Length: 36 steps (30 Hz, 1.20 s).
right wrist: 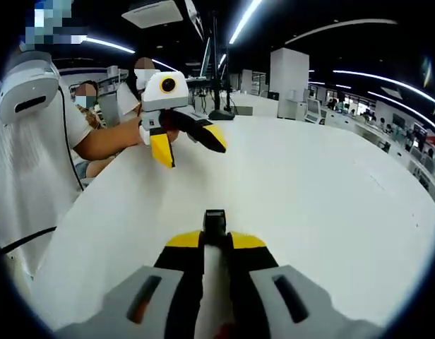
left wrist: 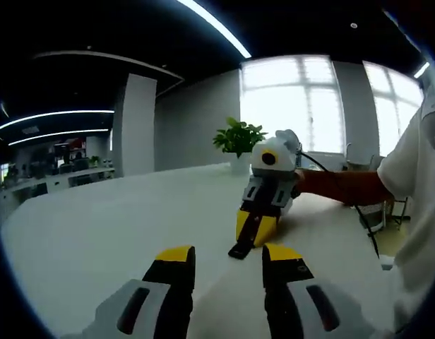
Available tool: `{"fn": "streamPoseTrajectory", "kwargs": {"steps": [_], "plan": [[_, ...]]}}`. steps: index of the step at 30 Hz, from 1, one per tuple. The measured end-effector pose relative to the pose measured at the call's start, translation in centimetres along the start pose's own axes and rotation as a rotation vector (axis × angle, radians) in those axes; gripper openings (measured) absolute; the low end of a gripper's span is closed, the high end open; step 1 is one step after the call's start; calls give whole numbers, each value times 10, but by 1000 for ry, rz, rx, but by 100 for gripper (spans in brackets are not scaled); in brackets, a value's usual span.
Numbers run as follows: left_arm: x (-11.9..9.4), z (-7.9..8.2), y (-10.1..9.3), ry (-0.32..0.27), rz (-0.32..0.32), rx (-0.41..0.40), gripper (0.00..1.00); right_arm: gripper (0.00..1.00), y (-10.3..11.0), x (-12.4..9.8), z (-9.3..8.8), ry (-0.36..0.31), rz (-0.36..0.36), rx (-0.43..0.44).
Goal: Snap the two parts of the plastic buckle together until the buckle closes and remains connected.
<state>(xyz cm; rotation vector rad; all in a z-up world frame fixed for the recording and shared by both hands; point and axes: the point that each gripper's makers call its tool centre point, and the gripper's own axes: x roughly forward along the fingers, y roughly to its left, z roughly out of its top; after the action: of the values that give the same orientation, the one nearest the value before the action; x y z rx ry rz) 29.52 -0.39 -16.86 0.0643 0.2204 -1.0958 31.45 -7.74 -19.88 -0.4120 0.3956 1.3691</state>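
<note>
Item: right gripper (right wrist: 216, 240), jaws clamped on one black buckle part (right wrist: 215, 220) low over the white table (right wrist: 330, 212); left gripper (left wrist: 228, 258), jaws apart and empty. Second buckle part not discernible. Risks: mating half unlocated, part twisting in the clamp; potted plant (left wrist: 238, 140) the sole container, holding foliage.
</note>
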Motion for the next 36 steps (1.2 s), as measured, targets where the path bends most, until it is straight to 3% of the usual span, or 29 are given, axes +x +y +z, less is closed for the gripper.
{"fn": "streamPoseTrajectory", "kwargs": {"steps": [4, 14, 23, 24, 36], "plan": [[-1, 1, 11, -25, 63, -44, 39, 12, -10, 1, 1, 13, 17, -1], [-5, -1, 27, -23, 153, -35, 38, 12, -43, 4, -1, 44, 16, 2], [-2, -5, 24, 11, 170, -3, 38, 12, -79, 12, 0, 55, 20, 7], [-3, -5, 25, 10, 175, -8, 38, 12, -75, 12, 0, 53, 16, 6], [-12, -7, 46, 12, 259, -24, 39, 12, -110, 12, -3, 54, 15, 17]]}}
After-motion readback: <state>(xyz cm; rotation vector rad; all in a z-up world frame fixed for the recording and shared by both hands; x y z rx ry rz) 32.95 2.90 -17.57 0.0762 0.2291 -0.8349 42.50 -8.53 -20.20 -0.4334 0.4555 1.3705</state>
